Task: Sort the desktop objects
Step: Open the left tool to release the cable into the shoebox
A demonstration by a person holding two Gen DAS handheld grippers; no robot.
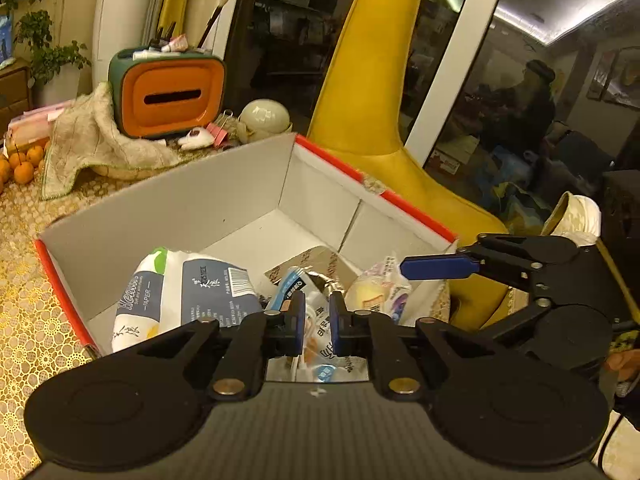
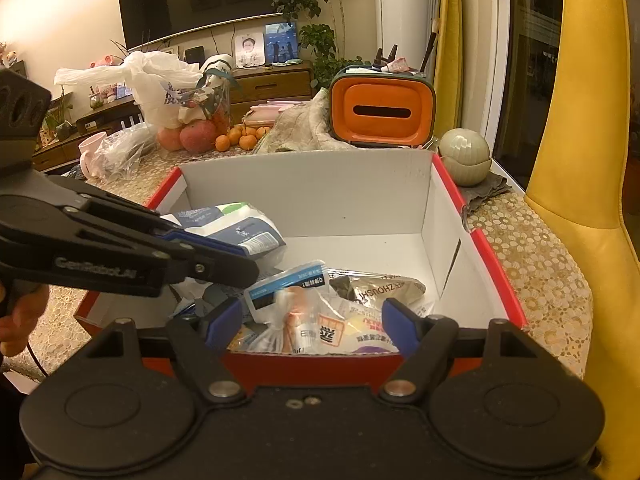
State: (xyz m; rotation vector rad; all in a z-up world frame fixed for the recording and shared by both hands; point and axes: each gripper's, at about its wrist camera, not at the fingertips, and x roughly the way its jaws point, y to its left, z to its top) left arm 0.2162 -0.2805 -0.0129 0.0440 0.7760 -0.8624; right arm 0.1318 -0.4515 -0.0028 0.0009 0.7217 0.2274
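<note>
A red-edged white cardboard box [image 1: 224,204] [image 2: 360,200] stands on the table. In it lie a blue-and-white tissue pack [image 1: 188,296] [image 2: 236,224], a silver snack bag [image 2: 380,288] and other packets. My left gripper [image 1: 317,320] is over the box, nearly shut around a clear plastic packet [image 1: 316,340] with a blue label [image 2: 292,284]. It enters the right wrist view from the left [image 2: 224,264]. My right gripper [image 2: 312,320] is open and empty at the box's near rim; it shows at the right of the left wrist view [image 1: 440,267].
An orange-fronted tissue holder [image 1: 172,92] [image 2: 382,110] with pens, a crumpled cloth [image 1: 96,136], a round pale pot [image 2: 466,152], oranges [image 2: 240,138], fruit bags and a pink mug [image 2: 90,156] stand behind the box. A yellow chair [image 1: 376,92] stands at the right edge.
</note>
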